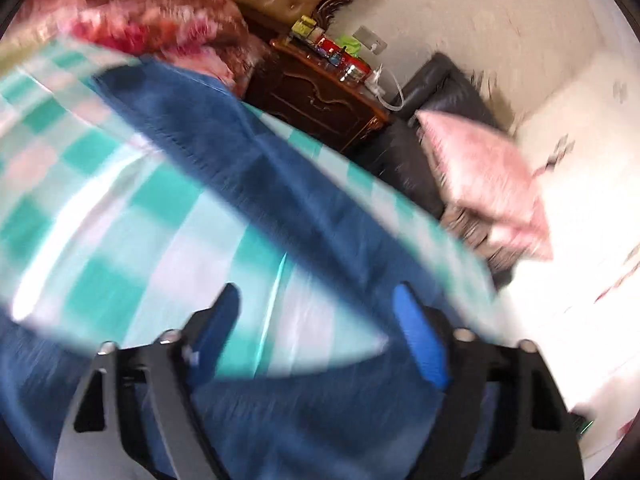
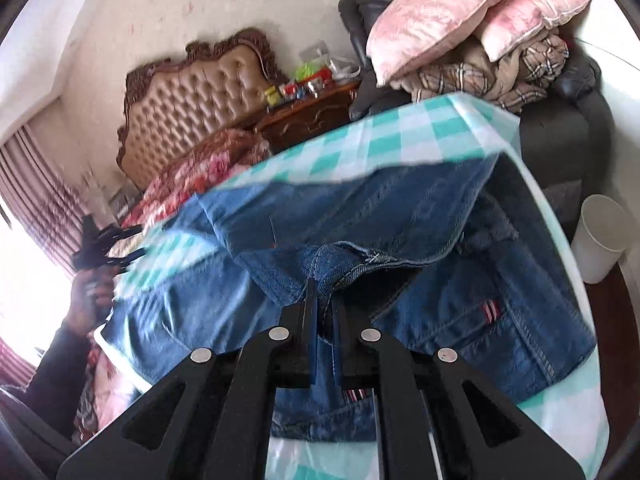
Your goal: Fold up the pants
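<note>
Blue denim pants lie on a table with a teal and white checked cloth. My right gripper is shut on a bunched seam of the pants near the waist and crotch. In the blurred left wrist view, one pant leg runs diagonally across the cloth and more denim lies under the gripper. My left gripper is open, with blue pads wide apart and nothing between them. It also shows in the right wrist view, held in a hand at the far left.
A white paper cup stands off the table's right edge. A dark sofa holds pink pillows and a plaid blanket. A cluttered wooden nightstand and a bed with a tufted headboard stand behind.
</note>
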The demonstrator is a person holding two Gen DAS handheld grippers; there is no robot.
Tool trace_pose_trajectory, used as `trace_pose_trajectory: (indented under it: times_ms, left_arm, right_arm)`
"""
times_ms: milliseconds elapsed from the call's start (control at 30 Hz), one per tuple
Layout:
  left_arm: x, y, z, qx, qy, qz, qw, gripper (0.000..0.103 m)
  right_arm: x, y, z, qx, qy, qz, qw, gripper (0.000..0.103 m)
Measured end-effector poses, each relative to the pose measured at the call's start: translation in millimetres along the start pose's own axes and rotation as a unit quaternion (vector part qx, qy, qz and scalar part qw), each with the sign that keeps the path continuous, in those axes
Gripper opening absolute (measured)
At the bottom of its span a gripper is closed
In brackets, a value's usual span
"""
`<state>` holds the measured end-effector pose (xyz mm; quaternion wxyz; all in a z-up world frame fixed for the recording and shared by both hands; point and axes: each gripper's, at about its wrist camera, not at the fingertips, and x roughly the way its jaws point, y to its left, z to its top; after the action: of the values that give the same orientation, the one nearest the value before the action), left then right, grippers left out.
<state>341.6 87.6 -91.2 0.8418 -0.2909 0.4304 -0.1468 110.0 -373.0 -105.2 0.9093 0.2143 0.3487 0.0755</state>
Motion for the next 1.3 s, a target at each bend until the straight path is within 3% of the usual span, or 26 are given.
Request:
trace_pose_trajectory:
  times_ms: [200, 533, 567, 600, 633, 767, 833, 900, 967, 1033, 1100, 1200, 1267, 1300]
  left_arm:
    - [74.8, 40.6, 85.7, -0.093, 0.024, -0.012, 0.9953, 0.044]
    - [153.4, 101.3, 162.3, -0.181, 0.024, 0.024, 0.9828, 0.044]
    - [156.4, 104.3, 165.4, -0.181, 0.025, 0.027, 0.9828, 0.034]
    - [157.9, 105.9, 169.0, -0.178, 0.03, 0.031, 0.9831, 0.01]
    - [154.8, 106.3, 170.2, -0.175, 0.032, 0.031, 0.9836, 0.001]
    - [87.0, 95.1, 170.9, -0.157, 0.003, 0.017, 0.9875, 0.002]
    - [20.9, 85.0, 152.0, -0.152, -0.011, 0.013, 0.9883, 0.002]
    - [-55.2, 79.0, 113.1, -0.137, -0.029, 0.004, 0.9902, 0.002]
    - [-119.0, 79.9, 54.8, -0.122, -0.037, 0.008, 0.9918, 0.002]
    - [-158.7, 90.8, -8.2, -0.125, -0.033, 0.011, 0.9915, 0.002]
    - [-174.3, 109.7, -67.7, -0.131, -0.016, 0.02, 0.9911, 0.002]
    - [-161.1, 140.2, -128.4, -0.15, 0.01, 0.033, 0.9882, 0.002]
    - [-154.6, 153.1, -145.9, -0.156, 0.004, 0.047, 0.9866, 0.002]
    - [-152.7, 159.4, -150.6, -0.167, -0.001, 0.033, 0.9854, 0.002]
  right_arm:
    - [-4.8, 3.0, 23.9, -0.002, -0.016, 0.005, 1.0, 0.007]
    - [-8.2, -6.8, 31.1, 0.012, -0.011, -0.004, 1.0, 0.007]
    - [-8.2, -7.6, 32.4, 0.013, -0.009, -0.007, 1.0, 0.007]
    - [-7.5, -8.4, 33.5, 0.012, -0.008, -0.011, 1.0, 0.007]
    - [-7.3, -9.1, 34.7, 0.012, -0.006, -0.015, 1.0, 0.007]
    - [-19.8, -16.0, 44.1, 0.016, -0.009, -0.024, 1.0, 0.007]
    - [-33.0, -23.3, 49.3, 0.02, -0.01, -0.032, 0.999, 0.007]
    - [-47.1, -36.8, 52.6, 0.037, -0.008, -0.043, 0.998, 0.007]
    - [-53.6, -53.6, 51.0, 0.066, 0.012, -0.055, 0.996, 0.008]
    - [-56.1, -73.5, 40.5, 0.106, 0.032, -0.071, 0.991, 0.008]
    - [-51.7, -94.5, 17.4, 0.15, 0.061, -0.098, 0.982, 0.021]
    - [-45.0, -113.8, -10.8, 0.213, 0.081, -0.095, 0.969, 0.024]
    - [-47.4, -117.5, -24.9, 0.24, 0.071, -0.093, 0.964, 0.027]
    - [-49.8, -117.3, -30.2, 0.253, 0.067, -0.089, 0.961, 0.033]
